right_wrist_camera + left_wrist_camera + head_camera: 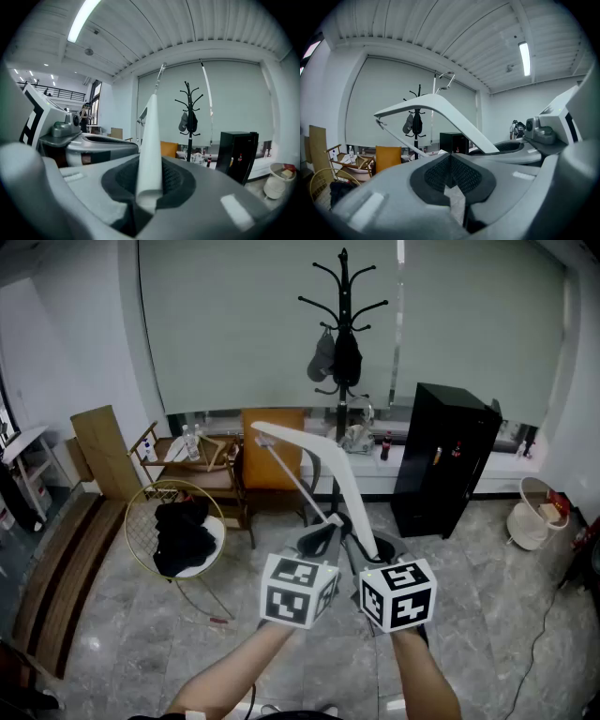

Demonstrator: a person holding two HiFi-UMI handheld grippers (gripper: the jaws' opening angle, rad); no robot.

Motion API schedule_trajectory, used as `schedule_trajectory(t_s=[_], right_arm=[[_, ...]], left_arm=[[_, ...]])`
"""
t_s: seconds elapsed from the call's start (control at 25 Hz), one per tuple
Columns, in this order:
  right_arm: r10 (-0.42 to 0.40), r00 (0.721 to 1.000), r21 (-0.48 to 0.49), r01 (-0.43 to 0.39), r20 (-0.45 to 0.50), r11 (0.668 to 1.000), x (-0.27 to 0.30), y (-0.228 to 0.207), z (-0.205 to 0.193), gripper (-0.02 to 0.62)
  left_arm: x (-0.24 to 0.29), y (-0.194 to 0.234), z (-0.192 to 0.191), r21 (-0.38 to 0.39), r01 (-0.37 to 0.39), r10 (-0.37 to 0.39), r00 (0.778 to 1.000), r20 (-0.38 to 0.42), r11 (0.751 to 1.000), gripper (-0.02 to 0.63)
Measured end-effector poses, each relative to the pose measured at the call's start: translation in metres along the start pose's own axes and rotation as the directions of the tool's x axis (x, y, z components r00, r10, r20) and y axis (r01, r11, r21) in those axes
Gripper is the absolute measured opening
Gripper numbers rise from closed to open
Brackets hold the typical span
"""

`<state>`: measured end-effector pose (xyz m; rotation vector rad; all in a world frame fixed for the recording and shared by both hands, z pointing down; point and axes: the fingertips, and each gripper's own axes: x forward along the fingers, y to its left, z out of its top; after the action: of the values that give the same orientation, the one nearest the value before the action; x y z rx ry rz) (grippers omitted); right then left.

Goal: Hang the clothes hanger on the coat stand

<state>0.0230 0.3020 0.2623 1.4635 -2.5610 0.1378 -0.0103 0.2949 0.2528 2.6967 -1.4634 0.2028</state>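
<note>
Hanger (292,435) held up in the air between both claws; right gripper (364,547) pinches one arm's end; left gripper (328,527) pinches its thin bar; coat stand (345,334) well apart, further back.

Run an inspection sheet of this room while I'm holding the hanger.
Surface: grey marble floor.
Job's things: white clothes hanger held up in front; black coat stand by the window, with dark items hanging on it.
Clutter: wire chair with dark clothes, black cabinet, bin.
Grippers: left hand-held gripper shut on the hanger's thin bar; right hand-held gripper shut on its arm end.
Cables: thin cable on the floor, right.
Surroundings: drawn blind, ceiling light.
</note>
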Motion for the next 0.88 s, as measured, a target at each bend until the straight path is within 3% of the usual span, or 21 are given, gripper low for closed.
schedule_trajectory(t_s=[0.88], right_arm=[[0.001,1.0,0.009,-0.001,0.01,1.0,-0.037,-0.073,-0.011,0.067]], left_arm=[[0.044,-0.065,0.004,0.025,-0.01,0.011,1.0,-0.022,1.0,0.005]])
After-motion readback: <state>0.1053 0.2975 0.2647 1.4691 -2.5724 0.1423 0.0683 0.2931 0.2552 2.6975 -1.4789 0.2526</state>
